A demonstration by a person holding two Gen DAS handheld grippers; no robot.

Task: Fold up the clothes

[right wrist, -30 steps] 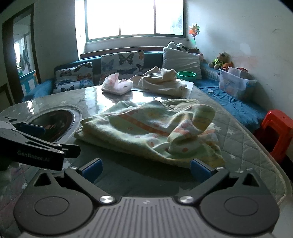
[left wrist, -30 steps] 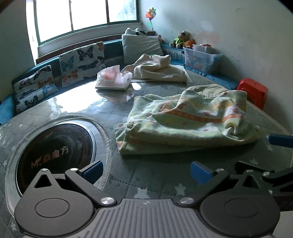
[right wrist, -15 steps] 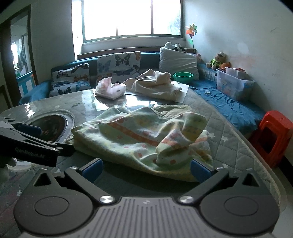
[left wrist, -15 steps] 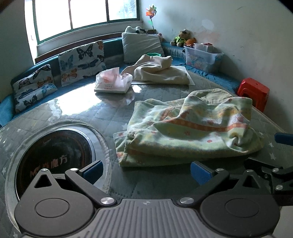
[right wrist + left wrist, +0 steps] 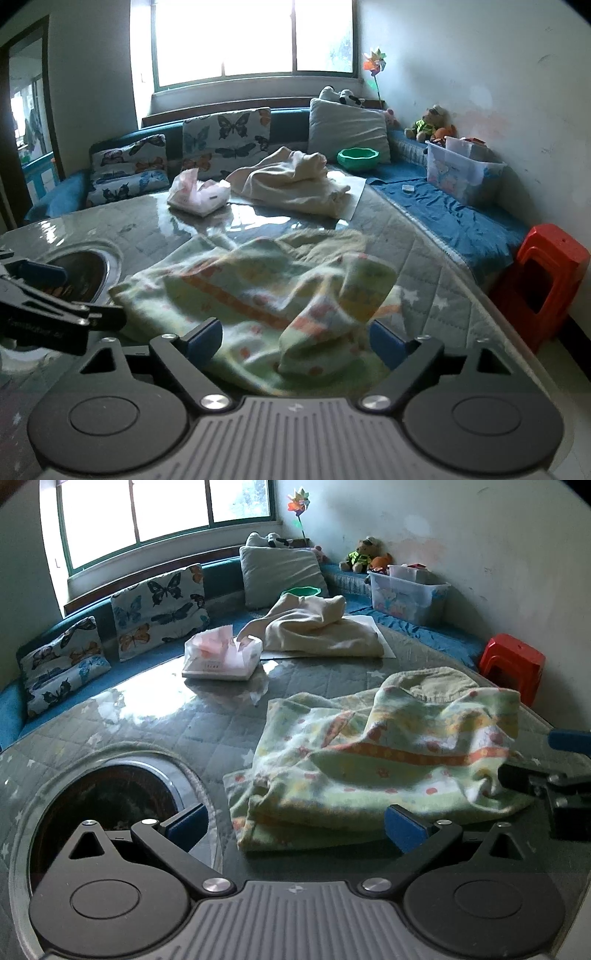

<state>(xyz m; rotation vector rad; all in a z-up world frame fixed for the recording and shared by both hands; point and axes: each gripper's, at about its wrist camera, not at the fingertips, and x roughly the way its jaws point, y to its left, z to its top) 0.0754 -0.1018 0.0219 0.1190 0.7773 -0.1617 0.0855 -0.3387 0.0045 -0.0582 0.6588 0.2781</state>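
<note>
A pale green garment (image 5: 369, 760) with orange bands lies crumpled on the quilted grey table (image 5: 155, 731). My left gripper (image 5: 293, 825) is open, and the garment's near left corner lies between its blue pads. At the far right of that view, my right gripper (image 5: 543, 760) sits at the garment's right end. In the right wrist view the right gripper (image 5: 295, 341) has its jaws closing, with a raised fold of the garment (image 5: 280, 295) between the pads, which still stand apart from it. The left gripper (image 5: 77, 295) shows at the left edge.
A cream garment (image 5: 317, 627) and a tissue pack (image 5: 221, 657) lie at the table's far side. A round dark recess (image 5: 103, 812) sits in the table at the left. Beyond are butterfly cushions (image 5: 159, 609), a clear storage box (image 5: 406, 594), a green bowl (image 5: 358, 158) and a red stool (image 5: 543, 284).
Both grippers have moved forward onto the green garment, so its near edge now lies between their pads. The right gripper's pads have come closer together.
</note>
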